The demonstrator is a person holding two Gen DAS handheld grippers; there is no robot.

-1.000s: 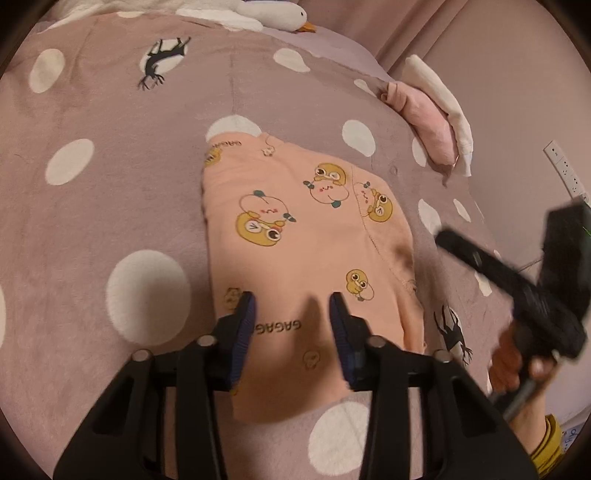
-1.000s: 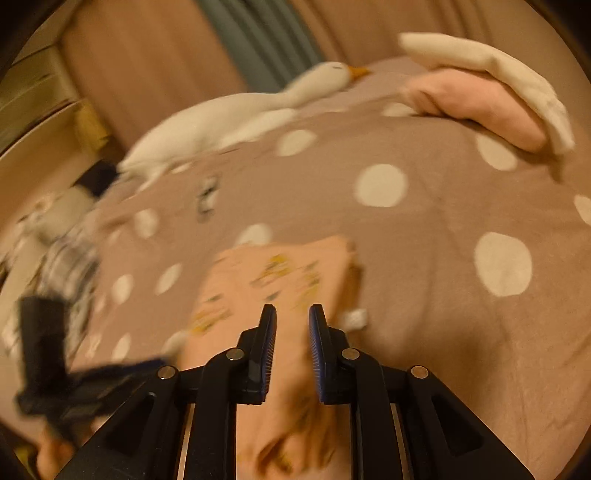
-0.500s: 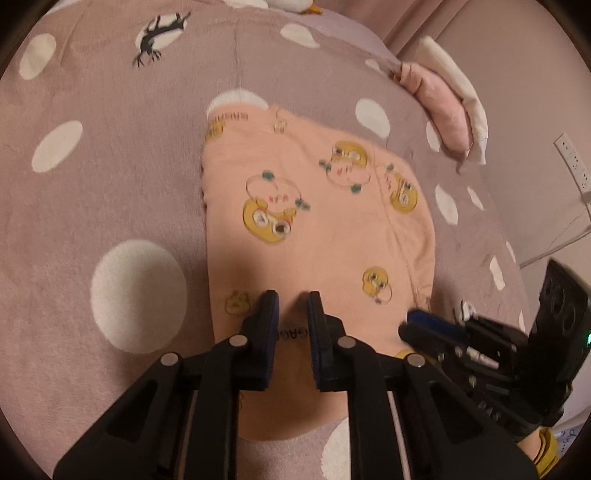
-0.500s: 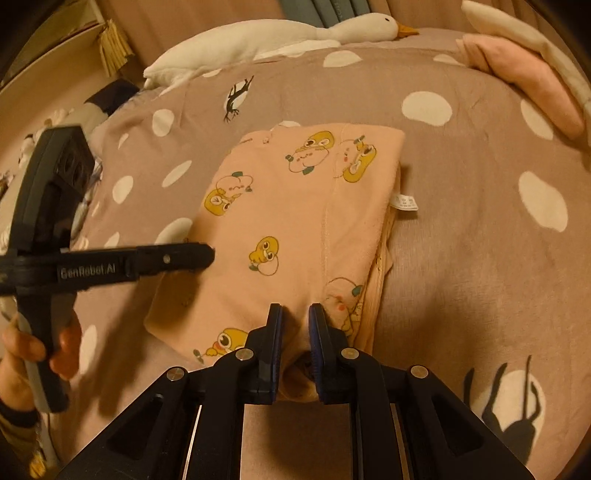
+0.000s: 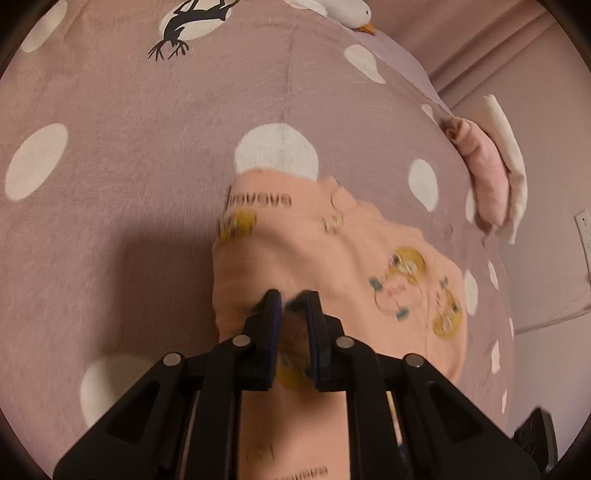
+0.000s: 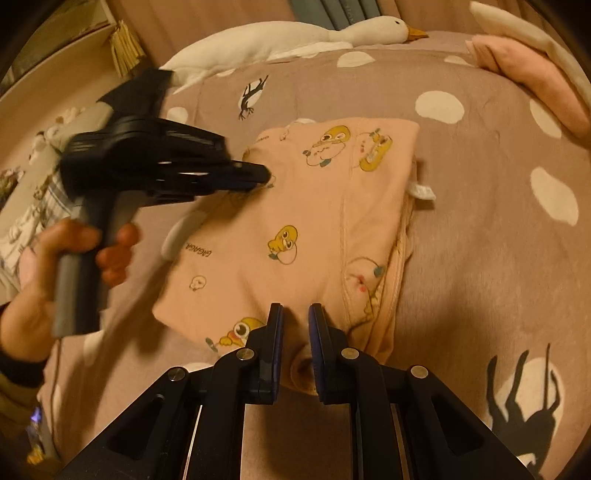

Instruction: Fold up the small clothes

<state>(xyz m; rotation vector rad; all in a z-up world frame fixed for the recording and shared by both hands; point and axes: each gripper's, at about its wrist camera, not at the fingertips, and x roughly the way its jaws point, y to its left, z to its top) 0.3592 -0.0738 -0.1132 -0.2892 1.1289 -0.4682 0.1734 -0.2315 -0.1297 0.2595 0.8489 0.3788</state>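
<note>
A peach garment (image 5: 351,251) printed with yellow cartoon ducks lies folded flat on the dotted bedspread (image 5: 129,184). My left gripper (image 5: 291,299) is over its left part, jaws nearly together with a pinch of peach cloth between the pads. The right wrist view shows that gripper (image 6: 264,173), held by a hand (image 6: 110,254), at the left edge of the garment (image 6: 314,214), where the cloth bunches up. My right gripper (image 6: 295,310) is low at the near edge, shut on a fold of the cloth. A white label (image 6: 421,192) sticks out on the right side.
A white plush goose (image 6: 332,33) lies along the far side of the bed. A pink and white stack of folded cloth (image 5: 491,177) sits at the right edge. More clothes (image 6: 26,221) are piled at the far left. A wall socket (image 5: 585,229) is at the right.
My left gripper's jaws came together on the cloth and it moved forward toward the garment's far edge. My right gripper sank to the near edge and stayed narrow.
</note>
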